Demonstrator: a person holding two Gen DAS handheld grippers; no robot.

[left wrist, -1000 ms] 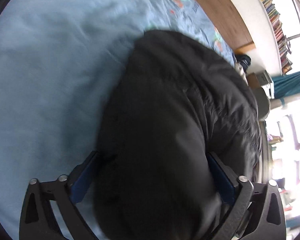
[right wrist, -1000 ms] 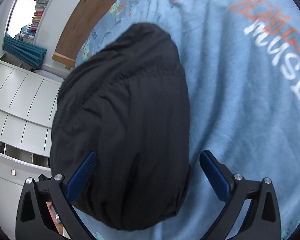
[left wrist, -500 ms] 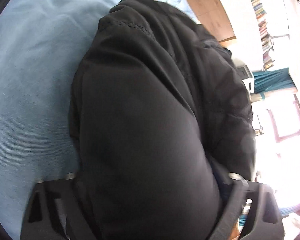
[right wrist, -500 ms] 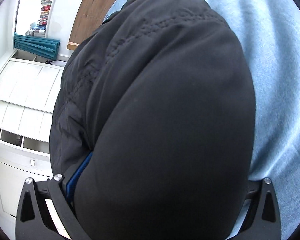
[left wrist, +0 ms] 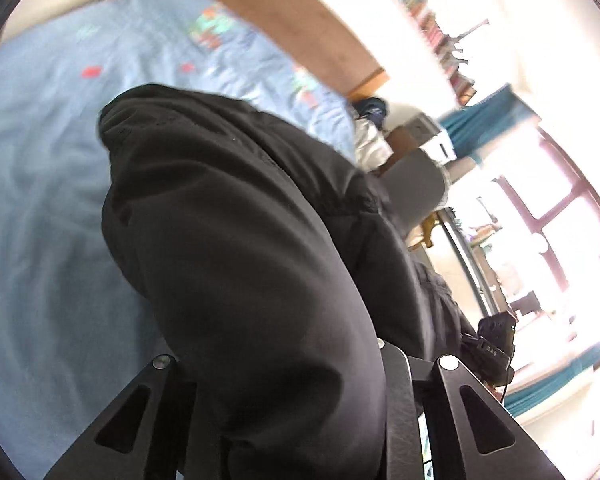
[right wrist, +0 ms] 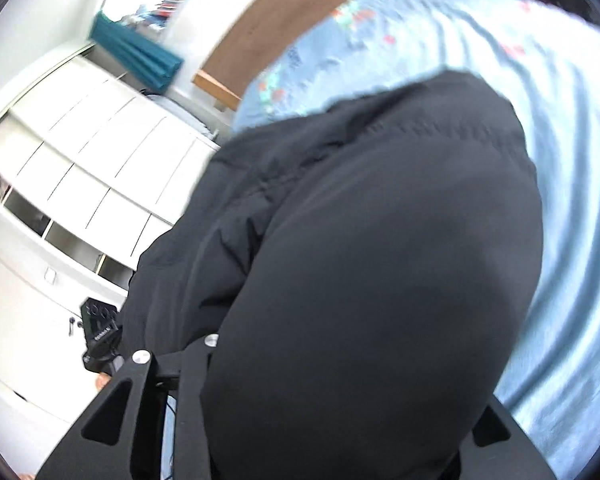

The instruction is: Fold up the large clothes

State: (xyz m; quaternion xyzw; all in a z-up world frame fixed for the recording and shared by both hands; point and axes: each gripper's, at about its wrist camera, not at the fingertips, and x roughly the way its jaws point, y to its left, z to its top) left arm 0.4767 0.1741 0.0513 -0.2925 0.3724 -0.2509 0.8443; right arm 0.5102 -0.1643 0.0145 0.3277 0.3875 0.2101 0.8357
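Observation:
A large black padded jacket [left wrist: 240, 240] fills the left wrist view, lifted off the light blue bed cover [left wrist: 40, 220]. My left gripper [left wrist: 284, 364] has its jaws closing on a thick fold of it, and the fabric hides the pads. In the right wrist view the same jacket [right wrist: 380, 260] bulges over my right gripper [right wrist: 340, 364]. Its jaws are closing too, with bunched cloth squeezed between them. Each view shows the other gripper's black body at the side, the right gripper's body [left wrist: 496, 348] and the left gripper's body [right wrist: 100, 332].
The blue bed cover [right wrist: 572, 160] with coloured prints runs back to a wooden headboard [left wrist: 300, 20]. White cabinets [right wrist: 80, 168] stand on one side of the bed. On the other are a bright window [left wrist: 560, 220], a teal curtain [left wrist: 488, 120] and a bookshelf [left wrist: 428, 16].
Both grippers went from wide open around the jacket's lower edge to pinched on it. Both rose and rolled, lifting the jacket off the bed, so more of the room shows.

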